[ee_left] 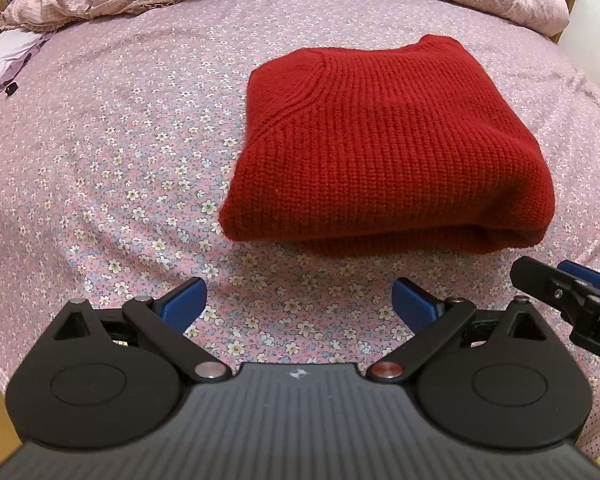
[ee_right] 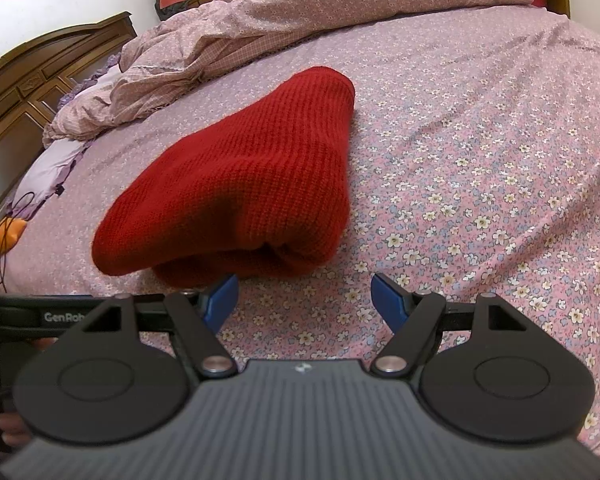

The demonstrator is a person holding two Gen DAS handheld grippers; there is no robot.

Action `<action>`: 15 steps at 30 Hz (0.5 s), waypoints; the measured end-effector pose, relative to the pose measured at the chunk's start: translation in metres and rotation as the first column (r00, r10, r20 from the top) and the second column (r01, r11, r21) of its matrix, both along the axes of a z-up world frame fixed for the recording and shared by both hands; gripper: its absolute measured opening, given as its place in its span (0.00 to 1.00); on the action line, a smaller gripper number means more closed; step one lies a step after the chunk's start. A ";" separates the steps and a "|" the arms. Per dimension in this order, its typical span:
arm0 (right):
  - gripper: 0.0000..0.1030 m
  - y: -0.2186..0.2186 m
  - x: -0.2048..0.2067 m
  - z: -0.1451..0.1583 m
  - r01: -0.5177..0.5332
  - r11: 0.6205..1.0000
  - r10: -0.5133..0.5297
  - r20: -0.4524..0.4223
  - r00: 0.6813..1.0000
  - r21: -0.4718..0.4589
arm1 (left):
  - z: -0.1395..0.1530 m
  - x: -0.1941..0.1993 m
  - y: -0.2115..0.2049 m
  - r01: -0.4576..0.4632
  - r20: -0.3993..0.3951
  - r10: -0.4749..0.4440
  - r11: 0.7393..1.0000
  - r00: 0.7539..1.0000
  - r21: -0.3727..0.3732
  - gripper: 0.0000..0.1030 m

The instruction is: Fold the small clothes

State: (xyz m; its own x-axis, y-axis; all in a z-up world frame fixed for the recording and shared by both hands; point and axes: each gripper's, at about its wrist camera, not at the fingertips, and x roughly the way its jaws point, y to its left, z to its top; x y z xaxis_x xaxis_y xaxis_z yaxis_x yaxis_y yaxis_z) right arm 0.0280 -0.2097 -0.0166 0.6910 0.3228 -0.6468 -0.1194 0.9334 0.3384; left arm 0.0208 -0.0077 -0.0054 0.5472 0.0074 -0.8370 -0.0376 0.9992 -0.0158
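left wrist view: red knit sweater point(ee_left: 384, 140), folded into a thick rectangle

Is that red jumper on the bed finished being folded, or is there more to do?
It looks done: the red knitted sweater lies as a compact folded bundle on the pink floral bedsheet. Nothing is in hand: the left gripper and right gripper both stand open and empty, short of its near edge. No other small clothes show; only a crumpled pink duvet lies beyond.

A rumpled quilt point(ee_right: 300, 28) lies on the floral bedsheet point(ee_right: 500, 160).
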 end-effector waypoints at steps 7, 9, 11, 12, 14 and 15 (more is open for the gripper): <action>0.73 0.000 0.000 0.000 0.000 1.000 0.000 -0.001 1.000 0.000 | 0.000 0.000 0.000 0.000 0.000 0.000 1.000 1.000 0.000 0.98; 0.73 0.000 0.000 0.000 0.000 1.000 0.000 0.000 1.000 0.000 | 0.000 0.000 0.000 0.000 0.000 0.000 1.000 1.000 0.000 0.98; 0.73 0.000 0.000 0.000 0.000 1.000 0.000 0.000 1.000 0.000 | -0.001 0.000 0.000 0.001 0.000 -0.001 1.000 1.000 -0.001 0.98; 0.73 0.000 0.000 0.000 0.000 1.000 0.000 0.000 1.000 0.000 | -0.001 0.000 0.000 0.002 -0.001 -0.002 1.000 1.000 -0.001 0.98; 0.73 0.000 0.000 0.000 0.000 1.000 0.000 -0.001 1.000 0.000 | -0.001 0.000 0.000 0.001 -0.001 -0.001 1.000 1.000 0.000 0.98; 0.73 0.000 0.000 0.000 0.000 1.000 0.000 -0.001 1.000 0.000 | -0.001 0.000 0.000 0.001 -0.001 -0.001 1.000 1.000 0.000 0.98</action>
